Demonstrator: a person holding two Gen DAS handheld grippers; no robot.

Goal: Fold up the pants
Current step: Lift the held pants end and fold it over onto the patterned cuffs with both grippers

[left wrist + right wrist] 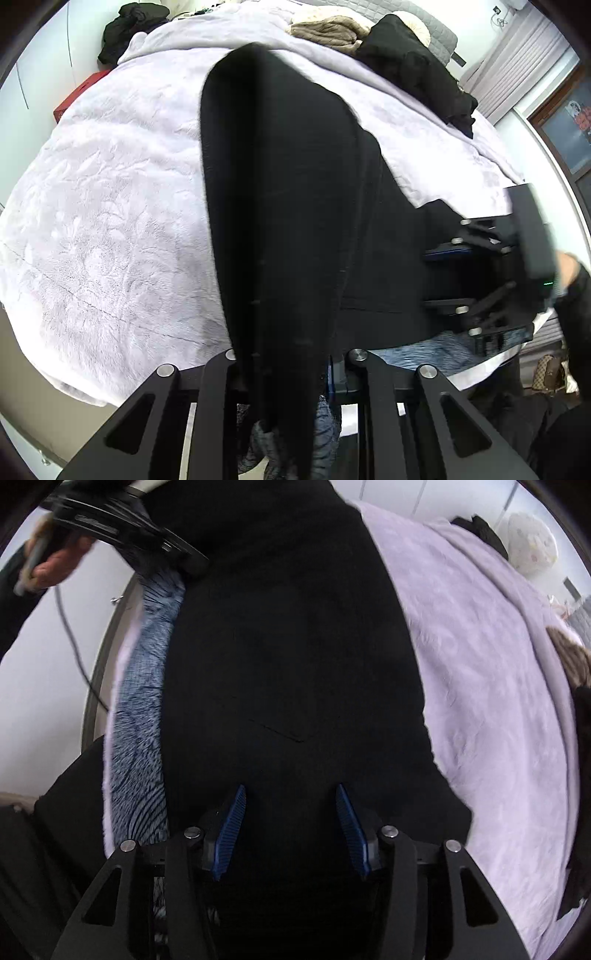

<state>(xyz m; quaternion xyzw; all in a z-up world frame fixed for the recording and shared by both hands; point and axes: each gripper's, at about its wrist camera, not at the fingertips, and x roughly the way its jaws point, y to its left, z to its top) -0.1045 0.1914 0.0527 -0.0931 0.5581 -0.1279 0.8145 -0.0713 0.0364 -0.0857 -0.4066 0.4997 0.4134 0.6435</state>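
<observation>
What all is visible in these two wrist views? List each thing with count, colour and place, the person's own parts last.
pants: one, black, spread along the bed, one end pinched in the left jaws
blanket: one, pale lilac, covering the bed
blue-grey furry fabric: one, at the bed edge beside the pants
brown garment: one, far end of bed
black garments: at least two heaps, far end and far corner
red item: one, beside the bed
left gripper: black, shut on pants
right gripper: black, blue pads, jaws open over pants
hand: one, holding left gripper
</observation>
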